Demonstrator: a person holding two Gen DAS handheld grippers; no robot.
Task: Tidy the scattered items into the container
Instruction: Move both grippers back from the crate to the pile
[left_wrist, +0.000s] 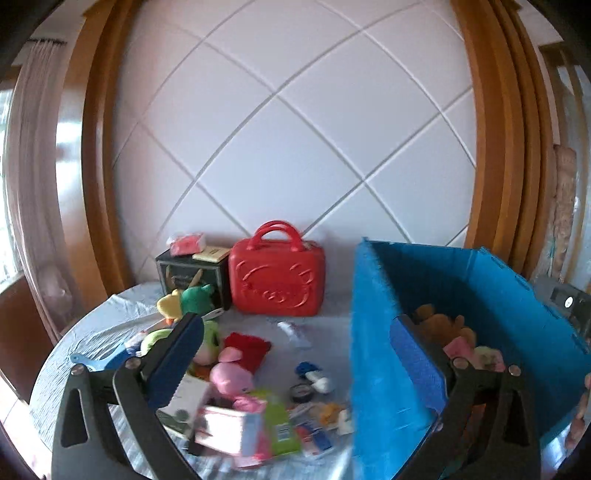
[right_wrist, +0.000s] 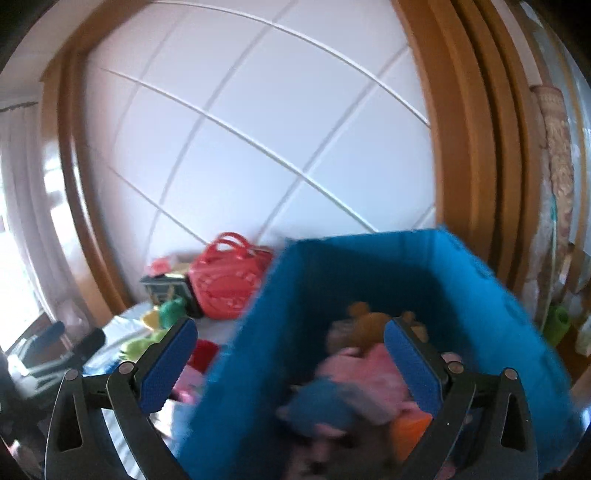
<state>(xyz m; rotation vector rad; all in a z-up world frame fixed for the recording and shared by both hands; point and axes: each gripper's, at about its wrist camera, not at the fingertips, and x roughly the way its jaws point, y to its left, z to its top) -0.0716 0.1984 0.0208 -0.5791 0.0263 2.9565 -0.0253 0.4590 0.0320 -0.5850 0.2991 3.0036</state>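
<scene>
A blue box (left_wrist: 384, 332) stands on the right of the table and holds soft toys (left_wrist: 447, 332). It also shows in the right wrist view (right_wrist: 295, 295), with a pink toy (right_wrist: 369, 373) and a blue one inside, blurred. My left gripper (left_wrist: 299, 354) is open and empty, straddling the box's left wall above scattered items: a pink plush (left_wrist: 231, 376), a pink and white carton (left_wrist: 225, 428), a green packet (left_wrist: 282, 424). My right gripper (right_wrist: 291, 358) is open and empty over the box's left wall.
A red case (left_wrist: 277, 277) and a dark box (left_wrist: 192, 273) stand against the white quilted wall. Green and yellow plush toys (left_wrist: 188, 299), a red pouch (left_wrist: 247, 347) and small bits lie on the grey-clothed table (left_wrist: 96, 332). Wooden frames flank the wall.
</scene>
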